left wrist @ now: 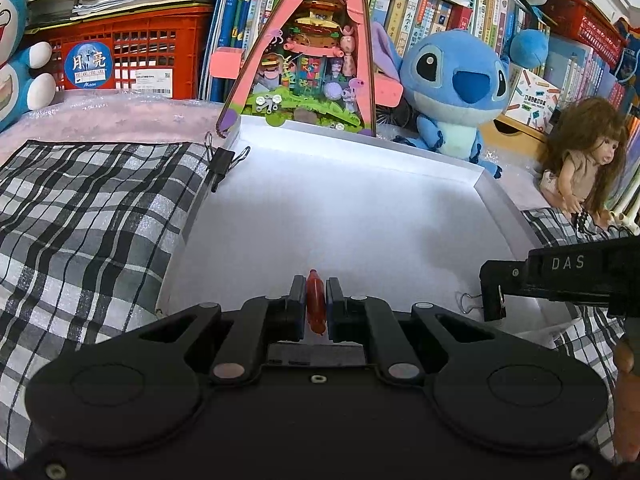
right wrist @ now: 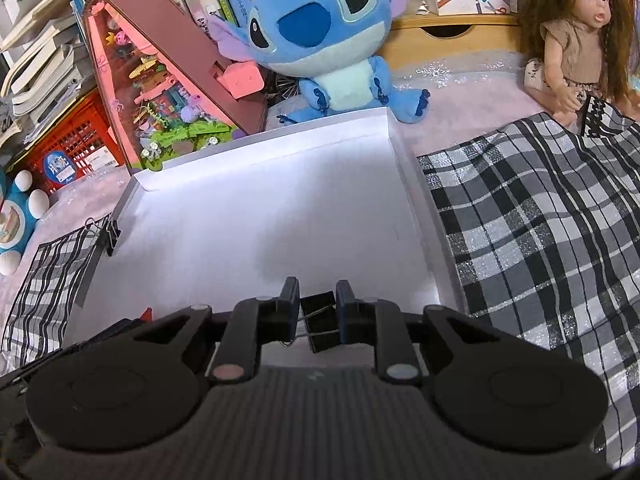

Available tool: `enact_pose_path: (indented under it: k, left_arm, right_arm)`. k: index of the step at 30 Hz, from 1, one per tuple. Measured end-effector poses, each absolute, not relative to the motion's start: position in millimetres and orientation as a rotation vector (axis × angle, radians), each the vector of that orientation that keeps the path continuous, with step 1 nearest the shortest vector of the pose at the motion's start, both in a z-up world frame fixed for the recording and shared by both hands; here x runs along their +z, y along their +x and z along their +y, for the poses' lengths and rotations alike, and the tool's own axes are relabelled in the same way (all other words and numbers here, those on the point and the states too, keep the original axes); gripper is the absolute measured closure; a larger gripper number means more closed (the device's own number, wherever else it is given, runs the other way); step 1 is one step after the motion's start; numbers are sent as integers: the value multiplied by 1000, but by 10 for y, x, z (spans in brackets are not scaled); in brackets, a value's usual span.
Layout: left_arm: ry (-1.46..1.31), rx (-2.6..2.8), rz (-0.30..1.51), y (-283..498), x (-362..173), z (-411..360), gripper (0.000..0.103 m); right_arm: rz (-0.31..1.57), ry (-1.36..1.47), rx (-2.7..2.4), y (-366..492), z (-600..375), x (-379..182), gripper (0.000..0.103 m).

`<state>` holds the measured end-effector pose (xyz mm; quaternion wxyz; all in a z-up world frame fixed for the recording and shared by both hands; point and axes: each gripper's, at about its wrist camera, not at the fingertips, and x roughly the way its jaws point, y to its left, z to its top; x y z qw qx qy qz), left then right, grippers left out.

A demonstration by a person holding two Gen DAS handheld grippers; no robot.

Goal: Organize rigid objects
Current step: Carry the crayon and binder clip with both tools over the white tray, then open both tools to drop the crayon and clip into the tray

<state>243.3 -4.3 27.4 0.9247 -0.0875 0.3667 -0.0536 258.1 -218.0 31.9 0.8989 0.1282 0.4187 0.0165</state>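
Over white tray (left wrist: 400, 216): left gripper (left wrist: 315, 304) jaws clamp one small red bottle-shaped piece (left wrist: 315, 300); right gripper (right wrist: 318, 312) jaws grip one black binder clip (right wrist: 319, 320); two more clips on tray rim

Counted one white tray (right wrist: 408, 168). Counted three black binder clips: one on the tray's left edge (left wrist: 222, 162), one at its near right corner (left wrist: 493, 302), one between fingers (right wrist: 318, 322). Counted one small red bottle-shaped piece (left wrist: 315, 300). Counted two checked cloths, left (left wrist: 88, 220) and right (right wrist: 540, 220). Counted one blue plush (right wrist: 320, 36), one doll (right wrist: 576, 40), one pink triangular house model (left wrist: 316, 52), one red crate (left wrist: 132, 52).
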Motion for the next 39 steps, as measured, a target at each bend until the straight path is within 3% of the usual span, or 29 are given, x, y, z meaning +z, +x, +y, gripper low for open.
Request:
enact_pose_path:
  k: [22, 24, 26, 28, 30, 33, 39]
  left_arm:
    - [-143, -120, 748, 2364, 268, -78, 93]
    - [-144, -121, 748, 2363, 269, -77, 93]
    - [-145, -121, 748, 2363, 270, -79, 91]
    - [-143, -121, 746, 2342, 276, -90, 83]
    - [-141, -116, 744, 2308, 286, -91, 69]
    - [-138, -115, 731, 2257, 311, -88, 62]
    - [-145, -107, 734, 2187, 350, -31, 53]
  right_arm:
    - [895, 191, 69, 2566, -2169, 207, 76]
    - [892, 184, 69, 2556, -2167, 207, 65]
    - [888, 179, 73, 2551, -2167, 205, 62]
    - [883, 183, 79, 2539, -2175, 206, 58]
    - [876, 196, 86, 2523, -2185, 211, 51]
    - [866, 198, 94, 2495, -2186, 227, 39]
    - [835, 203, 111, 2398, -2220, 267, 28]
